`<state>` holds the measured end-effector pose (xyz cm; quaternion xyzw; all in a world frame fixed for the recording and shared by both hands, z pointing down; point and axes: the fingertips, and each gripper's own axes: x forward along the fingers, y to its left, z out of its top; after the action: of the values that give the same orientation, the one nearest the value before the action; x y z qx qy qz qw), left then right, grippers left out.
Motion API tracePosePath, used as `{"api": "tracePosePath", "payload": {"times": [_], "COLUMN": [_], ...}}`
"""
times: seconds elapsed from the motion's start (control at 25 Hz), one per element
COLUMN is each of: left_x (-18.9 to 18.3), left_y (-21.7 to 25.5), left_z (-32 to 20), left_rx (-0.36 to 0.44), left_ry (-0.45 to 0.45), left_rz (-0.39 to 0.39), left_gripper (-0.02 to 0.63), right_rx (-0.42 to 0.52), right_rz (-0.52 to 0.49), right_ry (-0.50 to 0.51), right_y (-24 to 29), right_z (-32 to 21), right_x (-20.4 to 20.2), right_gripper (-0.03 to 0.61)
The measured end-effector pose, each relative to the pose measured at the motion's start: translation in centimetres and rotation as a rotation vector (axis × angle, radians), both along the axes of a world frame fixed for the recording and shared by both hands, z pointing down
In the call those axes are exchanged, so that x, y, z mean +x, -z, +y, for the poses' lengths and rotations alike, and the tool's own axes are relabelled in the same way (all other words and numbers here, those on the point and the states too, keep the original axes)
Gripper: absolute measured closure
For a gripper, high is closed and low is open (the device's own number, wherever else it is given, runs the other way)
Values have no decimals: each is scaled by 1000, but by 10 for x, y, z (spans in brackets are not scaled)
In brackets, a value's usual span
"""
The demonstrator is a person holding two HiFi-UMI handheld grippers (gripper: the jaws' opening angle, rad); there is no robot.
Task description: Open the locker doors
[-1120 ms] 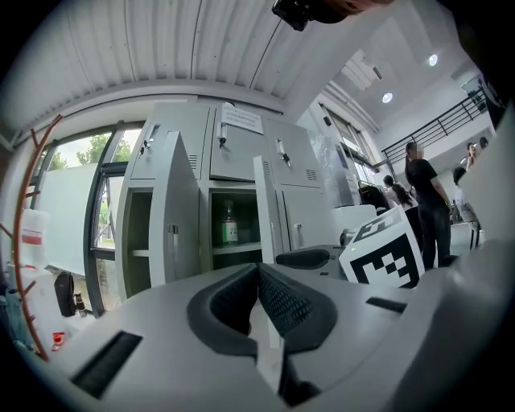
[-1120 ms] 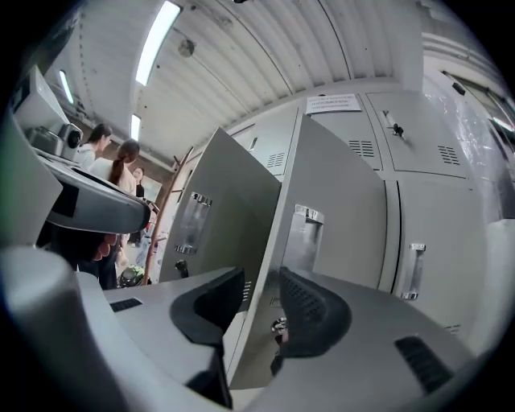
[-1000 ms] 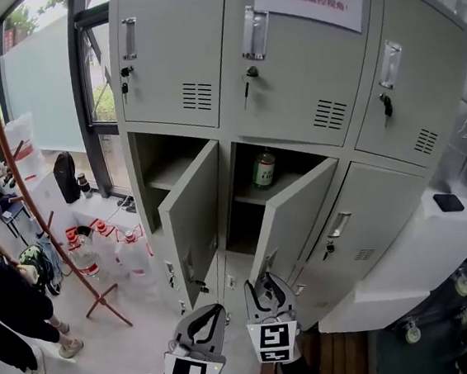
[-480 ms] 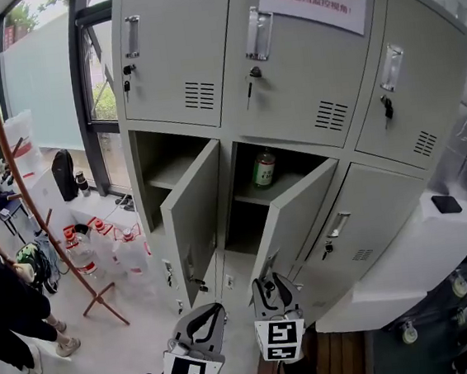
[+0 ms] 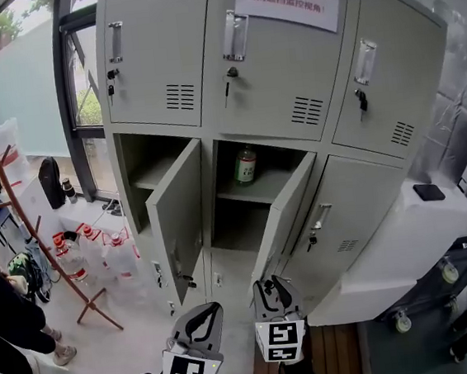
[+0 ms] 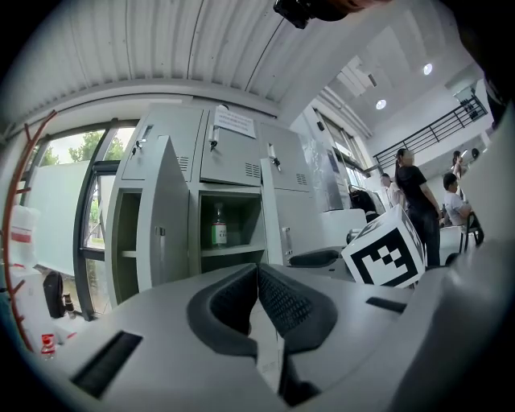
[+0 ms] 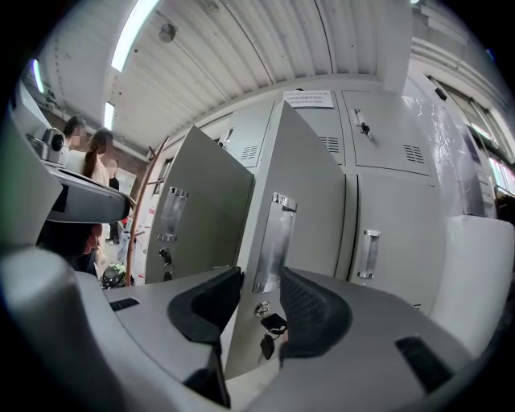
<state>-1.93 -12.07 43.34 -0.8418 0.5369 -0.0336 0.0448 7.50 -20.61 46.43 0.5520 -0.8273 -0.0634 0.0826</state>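
Closest to you, your left gripper (image 6: 257,272) points level, its dark ribbed fingers (image 6: 291,302) closed tip to tip on nothing. Just beside it, your right gripper (image 7: 260,275) also points level. Its fingers stand apart, though they have just been closing a little.

In the gap between them shows the edge of the middle grey metal locker door (image 7: 310,193). You can see its bright recessed handle (image 7: 273,240) and the dark key (image 7: 272,325) hanging from its lock. Neither pad presses on the door.

That door stands swung out from the tall grey steel locker cabinet (image 5: 162,57). The left grey door (image 5: 177,204) in the same row is open too, while the right grey door (image 5: 360,210) is shut, as is the whole upper row. Farther in, a green glass bottle (image 5: 245,165) stands upright on the shelf of the middle compartment.
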Motion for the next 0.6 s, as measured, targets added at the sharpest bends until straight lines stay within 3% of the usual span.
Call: {"api": "tracePosePath", "payload": {"times": [0.6], "left_x": [41], "left_y": [2], "left_z": [15], "left_rx": [3], "left_ry": [-106], "left_rz": [-3], "left_gripper": [591], "right_rx": [-3], "right_rz": [23], "right_ry": [-151], "right_y": [-2], "right_z": [27], "right_x": [73], "right_gripper": [419]}}
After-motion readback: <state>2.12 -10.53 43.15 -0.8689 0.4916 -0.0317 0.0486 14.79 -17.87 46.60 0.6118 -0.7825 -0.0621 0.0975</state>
